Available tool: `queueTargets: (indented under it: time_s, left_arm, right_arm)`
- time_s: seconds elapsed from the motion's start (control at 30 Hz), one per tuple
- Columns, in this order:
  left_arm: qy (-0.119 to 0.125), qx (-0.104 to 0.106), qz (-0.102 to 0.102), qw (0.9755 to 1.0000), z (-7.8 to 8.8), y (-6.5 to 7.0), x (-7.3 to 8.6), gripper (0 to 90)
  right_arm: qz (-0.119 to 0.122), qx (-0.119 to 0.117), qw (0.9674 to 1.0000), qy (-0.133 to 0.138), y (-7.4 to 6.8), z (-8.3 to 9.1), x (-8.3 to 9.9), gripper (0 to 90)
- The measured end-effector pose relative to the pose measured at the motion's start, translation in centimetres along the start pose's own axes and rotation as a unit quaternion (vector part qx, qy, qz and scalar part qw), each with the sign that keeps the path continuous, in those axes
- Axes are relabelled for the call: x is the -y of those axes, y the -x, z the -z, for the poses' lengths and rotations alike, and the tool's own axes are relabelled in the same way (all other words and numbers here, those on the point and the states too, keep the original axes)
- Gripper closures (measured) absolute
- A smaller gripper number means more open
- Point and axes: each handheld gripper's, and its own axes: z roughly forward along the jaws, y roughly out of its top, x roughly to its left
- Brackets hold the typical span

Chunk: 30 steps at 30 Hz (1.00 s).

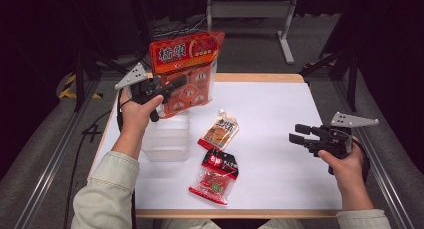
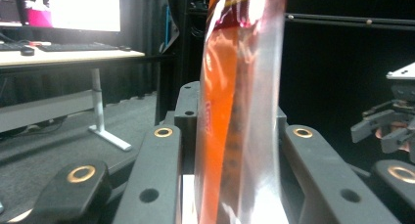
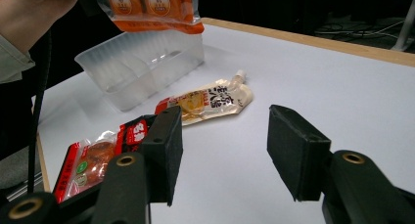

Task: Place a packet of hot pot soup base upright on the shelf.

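Your left gripper (image 1: 172,84) clamps a large orange plastic snack bag (image 1: 187,71), lifted above a clear plastic tub (image 1: 167,139) on the white table (image 1: 280,119). At centre lie a tan spouted pouch (image 1: 220,130) and a red-and-black packet (image 1: 216,176). Your right gripper (image 1: 299,134) hovers with jaws parted, grasping nothing.

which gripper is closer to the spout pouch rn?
Right. The right gripper hovers open, low over the table to the right of the spout pouch. The left gripper is raised beyond it, above the clear tray, clamping the orange bag.
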Motion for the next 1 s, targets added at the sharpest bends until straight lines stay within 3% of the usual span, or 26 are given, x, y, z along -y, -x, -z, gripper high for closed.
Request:
queueTargets:
  time_s: [0.27,0.67,1.0]
  left_arm:
    - [0.008,-0.017,0.008,0.9998,0.8,-1.5,0.4,71.2]
    - [0.01,-0.046,-0.003,0.9989,2.0,-2.8,1.2,71.2]
    - [0.013,-0.062,0.013,0.9979,2.3,-3.5,2.7,71.2]
  right_arm:
    - [0.0,-0.001,1.0,0.007,0.0,0.4,0.2,49.9]
    - [0.001,-0.008,1.0,0.004,-0.1,-0.1,0.3,50.8]
    - [0.001,-0.012,0.9999,0.002,-0.2,-0.4,0.4,51.4]
